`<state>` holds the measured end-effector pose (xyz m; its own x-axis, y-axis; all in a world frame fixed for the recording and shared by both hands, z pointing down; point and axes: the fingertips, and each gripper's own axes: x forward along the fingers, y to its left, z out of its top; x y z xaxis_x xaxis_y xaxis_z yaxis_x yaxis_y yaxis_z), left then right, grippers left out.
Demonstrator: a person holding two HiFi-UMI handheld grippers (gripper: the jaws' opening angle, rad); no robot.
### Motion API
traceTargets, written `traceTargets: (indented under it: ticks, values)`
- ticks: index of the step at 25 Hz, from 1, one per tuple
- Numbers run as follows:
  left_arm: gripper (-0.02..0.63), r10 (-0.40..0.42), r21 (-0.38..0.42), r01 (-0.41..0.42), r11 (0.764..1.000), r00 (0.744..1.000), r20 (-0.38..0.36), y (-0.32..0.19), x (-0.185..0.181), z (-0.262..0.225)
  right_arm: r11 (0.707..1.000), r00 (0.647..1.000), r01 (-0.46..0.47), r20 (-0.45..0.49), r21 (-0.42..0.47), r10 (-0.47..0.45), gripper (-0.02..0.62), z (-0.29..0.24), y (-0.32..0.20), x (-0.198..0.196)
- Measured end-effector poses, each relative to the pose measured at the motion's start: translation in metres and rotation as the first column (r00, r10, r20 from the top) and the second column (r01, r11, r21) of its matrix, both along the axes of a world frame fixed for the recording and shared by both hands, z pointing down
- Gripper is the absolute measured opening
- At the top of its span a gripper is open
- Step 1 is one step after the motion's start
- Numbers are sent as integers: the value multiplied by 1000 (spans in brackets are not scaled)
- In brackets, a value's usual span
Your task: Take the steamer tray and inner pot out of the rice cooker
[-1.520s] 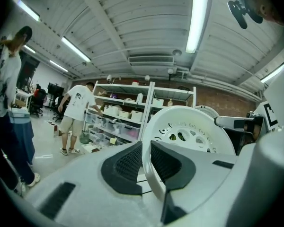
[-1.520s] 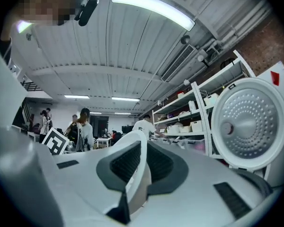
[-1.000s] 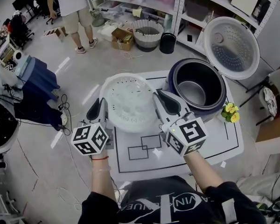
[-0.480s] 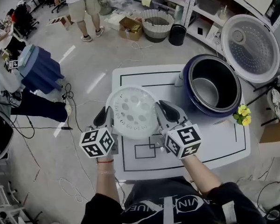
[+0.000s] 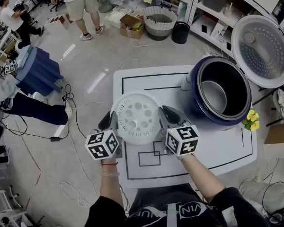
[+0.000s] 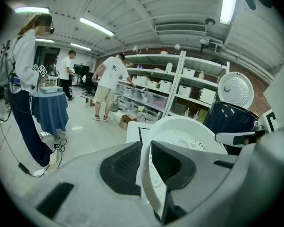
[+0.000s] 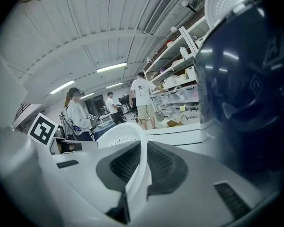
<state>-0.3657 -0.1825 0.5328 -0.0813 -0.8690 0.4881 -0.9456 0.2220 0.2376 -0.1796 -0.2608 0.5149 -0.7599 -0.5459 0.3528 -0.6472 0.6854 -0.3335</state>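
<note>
The left claw [image 5: 109, 121] is clamping the left rim of the white tray [image 5: 137, 117], its dark pads pressing on either face of the thin edge, and the right claw [image 5: 166, 113] is gripping the opposite rim in the same way, so both are carrying the tray between them. The tray is being held level, holes upward, to the left of the cooker [image 5: 199, 109] and near it, over the white desk [image 5: 217, 145] with its black outline; whether its base is touching the desk cannot be told. The cooker is standing open at the desk's far right corner, with the metal pot [image 5: 213, 94] sitting inside it. Its lid [image 5: 262, 51] is tilting back behind the cooker and to its right, showing a dotted inner plate. A small bunch of yellow flowers [image 5: 251, 119] is lying just beside the cooker's right front. Far to the left of the cooker, a person in shorts [image 5: 80, 6] is standing on the floor.
</note>
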Motion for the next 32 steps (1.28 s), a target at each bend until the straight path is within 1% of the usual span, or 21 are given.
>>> traceTargets:
  ticks: [3, 7, 11, 14, 18, 29, 32]
  values:
    - [54, 8, -21, -8, 1000, 1000, 7, -6, 2, 8, 999, 1000, -12, -15, -41, 12, 37, 19, -4, 3]
    - [54, 33, -43, -33, 999, 999, 7, -14, -6, 14, 995, 999, -29, -40, -94, 25, 38, 35, -8, -3]
    - [54, 32, -54, -32, 998, 999, -1, -20, -4, 24, 989, 997, -37, -71, -144, 27, 38, 54, -9, 0]
    - [54, 34, -62, -33, 998, 999, 15, -27, -7, 30, 987, 996, -23, -87, -157, 10, 46, 63, -10, 0]
    - [54, 52, -91, -49, 995, 998, 29, -31, -11, 39, 985, 996, -9, -93, -174, -7, 54, 69, -10, -4]
    - [55, 75, -135, -68, 989, 996, 48, -37, -13, 43, 987, 995, 22, -96, -161, -38, 58, 69, -13, -8]
    - [92, 80, -136, -73, 988, 996, 48, -36, -14, 42, 985, 996, 27, -85, -169, -42, 78, 68, -11, -11]
